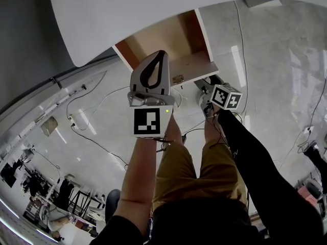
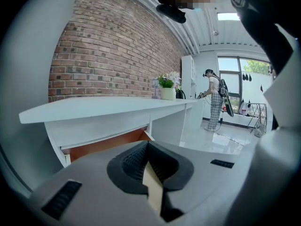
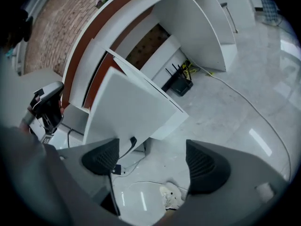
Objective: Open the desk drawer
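Observation:
The white desk (image 1: 153, 9) has its drawer (image 1: 196, 68) pulled out, with the brown wooden inside showing behind the white front panel. My left gripper (image 1: 161, 54) is held in front of the drawer, shut, its tips meeting with nothing between them. In the left gripper view the gripper (image 2: 148, 145) points at the drawer gap (image 2: 108, 142) under the desktop. My right gripper (image 1: 206, 88) sits just below the drawer's right front corner. In the right gripper view the gripper (image 3: 153, 161) is open and empty, and the drawer front (image 3: 131, 107) stands just beyond the left pad.
Cables (image 1: 97, 142) trail over the glossy floor. A black box with aerials (image 3: 181, 84) stands under the desk. A potted plant (image 2: 168, 92) sits on the desktop by the brick wall (image 2: 113, 51). A person (image 2: 215, 100) stands far off. My legs are close to the drawer.

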Motion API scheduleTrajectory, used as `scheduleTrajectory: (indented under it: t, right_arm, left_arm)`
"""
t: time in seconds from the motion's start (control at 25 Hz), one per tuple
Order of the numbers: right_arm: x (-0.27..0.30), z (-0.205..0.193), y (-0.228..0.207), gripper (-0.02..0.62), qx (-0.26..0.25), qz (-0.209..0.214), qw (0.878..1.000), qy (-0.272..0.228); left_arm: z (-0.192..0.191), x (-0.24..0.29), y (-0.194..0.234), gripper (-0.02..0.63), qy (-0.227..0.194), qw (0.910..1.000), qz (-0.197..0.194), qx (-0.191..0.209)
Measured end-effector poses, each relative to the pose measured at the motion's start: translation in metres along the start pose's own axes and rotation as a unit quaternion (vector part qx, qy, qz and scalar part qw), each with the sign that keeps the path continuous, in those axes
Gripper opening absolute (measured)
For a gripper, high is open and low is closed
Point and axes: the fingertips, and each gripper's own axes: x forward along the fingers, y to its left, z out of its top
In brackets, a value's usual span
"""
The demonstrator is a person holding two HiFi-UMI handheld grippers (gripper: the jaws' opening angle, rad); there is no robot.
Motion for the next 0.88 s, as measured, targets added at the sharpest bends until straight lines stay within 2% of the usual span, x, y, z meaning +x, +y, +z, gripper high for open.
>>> scheduleTrajectory:
  t: [0.36,0.52,0.64,0.72,0.88]
  right_arm:
    - [-0.076,0.043,0.006,0.437,-0.136,0.003,0.991,-0.001]
    - [-0.105,0.073,0.034,0.437,-0.194,0.025,0.981,-0.012]
    - [-0.119,0.106,0.061,0.437,-0.21,0.043,0.976,-0.032]
    - [-0.127,0.122,0.084,0.437,-0.238,0.058,0.969,-0.039]
    - [-0.143,0.153,0.146,0.437,-0.311,0.095,0.944,-0.058]
  left_arm:
    - [0.022,-0.016,-0.001,0.009,0.023,0.9988,0.04,0.016]
    - [0.04,-0.022,-0.011,0.009,0.025,0.9983,0.051,0.009]
    - [0.063,-0.026,-0.017,0.009,0.019,0.9975,0.063,0.025]
    - [0.076,-0.035,-0.017,0.009,0.017,0.9962,0.08,0.03]
    - [0.094,-0.058,-0.015,0.009,0.015,0.9951,0.096,0.02]
